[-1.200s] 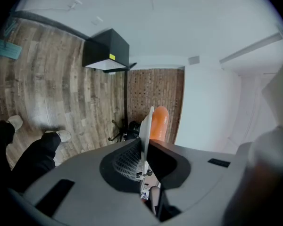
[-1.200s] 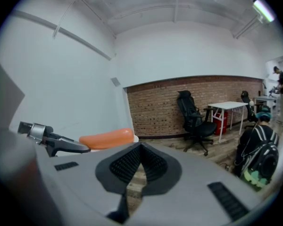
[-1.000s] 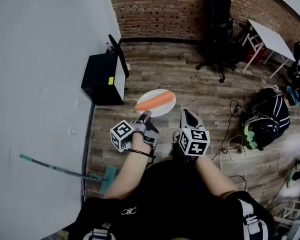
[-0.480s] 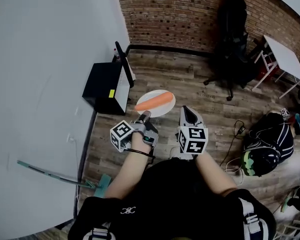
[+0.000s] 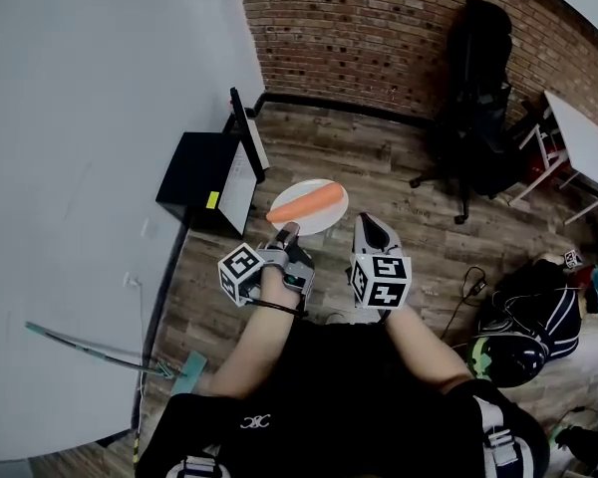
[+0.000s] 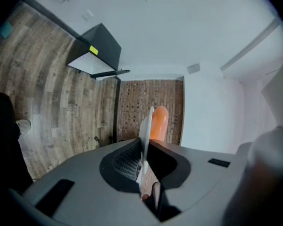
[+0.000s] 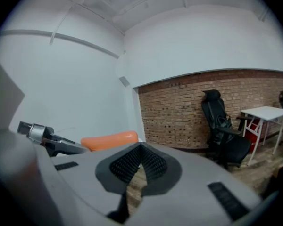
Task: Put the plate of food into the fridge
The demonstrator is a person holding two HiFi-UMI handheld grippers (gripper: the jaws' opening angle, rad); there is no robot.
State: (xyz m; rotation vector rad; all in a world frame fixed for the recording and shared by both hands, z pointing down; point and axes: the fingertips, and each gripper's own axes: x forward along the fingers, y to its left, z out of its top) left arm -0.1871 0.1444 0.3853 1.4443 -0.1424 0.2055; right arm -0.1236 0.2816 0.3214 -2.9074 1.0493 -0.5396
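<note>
nearer and lower in the head view than a second ago, the small black fridge (image 5: 191, 177) sits on the wood floor (image 5: 379, 167) against the white wall (image 5: 90, 118), its door (image 5: 247, 132) swung open. the white plate (image 5: 327, 219) is in the air just right of that door, carrying a long orange food (image 5: 306, 203). the left tool (image 5: 287, 233) pinches the plate's near rim; the right tool (image 5: 372, 225) beside it is closed on nothing.

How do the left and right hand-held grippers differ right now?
The left hand-held gripper is clamped on the rim of the white plate that carries the orange food. The right hand-held gripper has its jaws together on nothing. The left one touches the plate's near edge, while the right one sits beside the plate, apart from it. Both point forward, side by side.
</note>
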